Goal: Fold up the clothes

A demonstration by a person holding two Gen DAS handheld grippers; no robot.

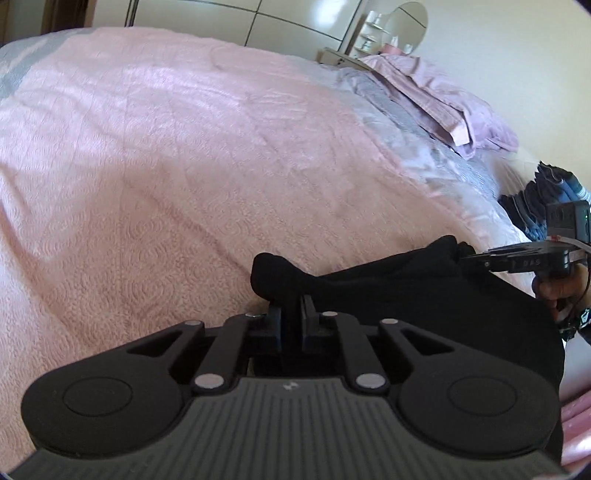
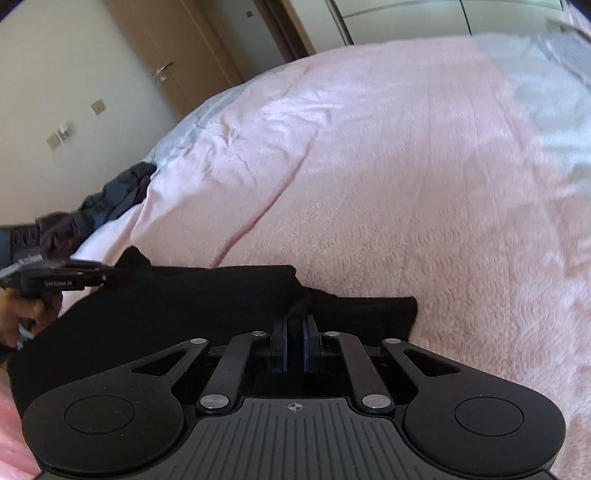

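A black garment (image 1: 406,302) lies at the near edge of the pink bedspread (image 1: 184,147), stretched between both grippers. My left gripper (image 1: 293,310) is shut on one bunched corner of it, with cloth pinched between the pads. The right gripper (image 1: 463,258) reaches in from the right, held by a hand, and bites the garment's other end. In the right wrist view the right gripper (image 2: 295,326) is shut on the black garment (image 2: 166,306), and the left gripper (image 2: 118,274) grips its far left corner. Most of the cloth hangs below the grippers, out of sight.
A heap of dark blue clothes (image 1: 535,206) sits at the bed's right edge, with lilac pillows (image 1: 443,103) behind it. In the right wrist view more dark clothes (image 2: 110,199) lie at the left edge, below a wooden door (image 2: 177,55). White wardrobes (image 1: 258,18) stand beyond the bed.
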